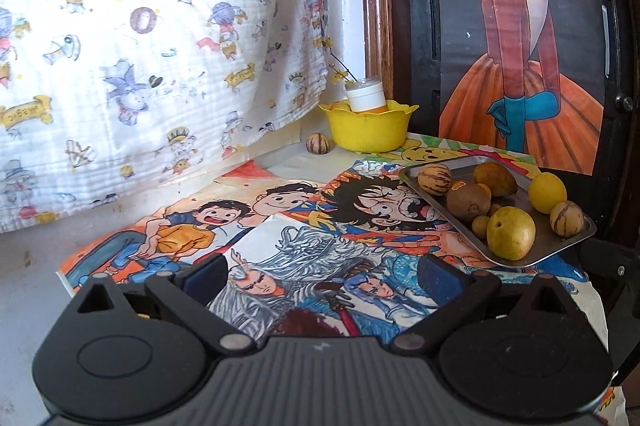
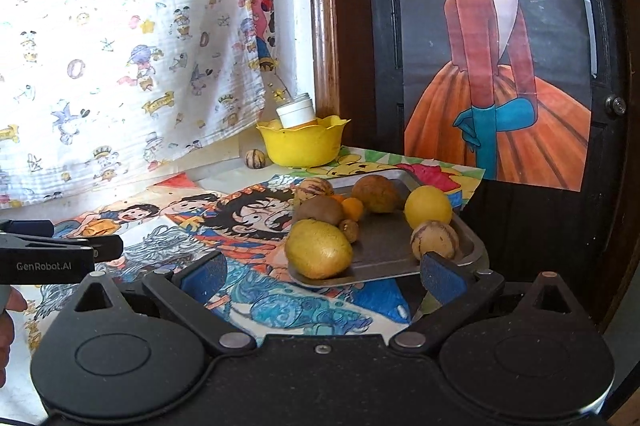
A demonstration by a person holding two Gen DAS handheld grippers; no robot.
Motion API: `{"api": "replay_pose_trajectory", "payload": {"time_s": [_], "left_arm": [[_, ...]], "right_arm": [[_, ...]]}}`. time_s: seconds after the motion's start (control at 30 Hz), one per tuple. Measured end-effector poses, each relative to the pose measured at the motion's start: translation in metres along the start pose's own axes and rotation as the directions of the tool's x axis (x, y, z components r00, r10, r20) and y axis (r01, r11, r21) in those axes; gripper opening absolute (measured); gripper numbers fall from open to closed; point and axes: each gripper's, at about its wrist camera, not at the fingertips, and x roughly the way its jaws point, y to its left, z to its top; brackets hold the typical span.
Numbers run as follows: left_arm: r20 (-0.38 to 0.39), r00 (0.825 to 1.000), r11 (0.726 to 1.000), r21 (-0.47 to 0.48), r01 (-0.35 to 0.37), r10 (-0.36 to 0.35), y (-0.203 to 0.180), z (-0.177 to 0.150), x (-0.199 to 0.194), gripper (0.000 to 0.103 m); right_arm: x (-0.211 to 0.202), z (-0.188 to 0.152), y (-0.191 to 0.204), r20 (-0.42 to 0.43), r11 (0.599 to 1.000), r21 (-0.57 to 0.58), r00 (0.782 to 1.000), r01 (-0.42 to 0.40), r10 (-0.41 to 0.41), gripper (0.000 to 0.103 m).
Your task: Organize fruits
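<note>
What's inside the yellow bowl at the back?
A white-capped orange bottle stands tilted in the yellow bowl, with something yellow beside it, maybe fruit. The bowl's wall hides whatever lies deeper.

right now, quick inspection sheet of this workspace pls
surface: table covered with cartoon drawings
job's things: metal tray holding mixed fruit, including a yellow-green fruit at its near edge; yellow bowl behind; one striped fruit loose on the table beside the bowl
clutter: white-capped bottle standing in the bowl
grippers: left gripper and right gripper both open, empty
cables: nothing seen
surroundings: printed cloth, girl poster on dark door
</note>
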Motion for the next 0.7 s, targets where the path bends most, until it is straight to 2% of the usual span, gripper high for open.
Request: {"api": "replay_pose_trajectory", "payload": {"time_s": [0.37, 0.7], "left_arm": [[0.027, 1.000, 1.000, 0.006, -0.010, 0.010, 0.006, -0.009, -0.014, 0.103], [0.021, 1.000, 1.000, 0.004, -0.014, 0.014, 0.012, -0.014, -0.015, 0.103]], "right_arm": [[-0.010, -0.007, 0.007, 0.015, 1.000, -0.004, 1.000, -0.013, 0.013, 0.102], [-0.009, -0.012, 0.013, 0.007, 0.999, -0.022, 1.000, -0.025, 0.025, 0.102]]}}
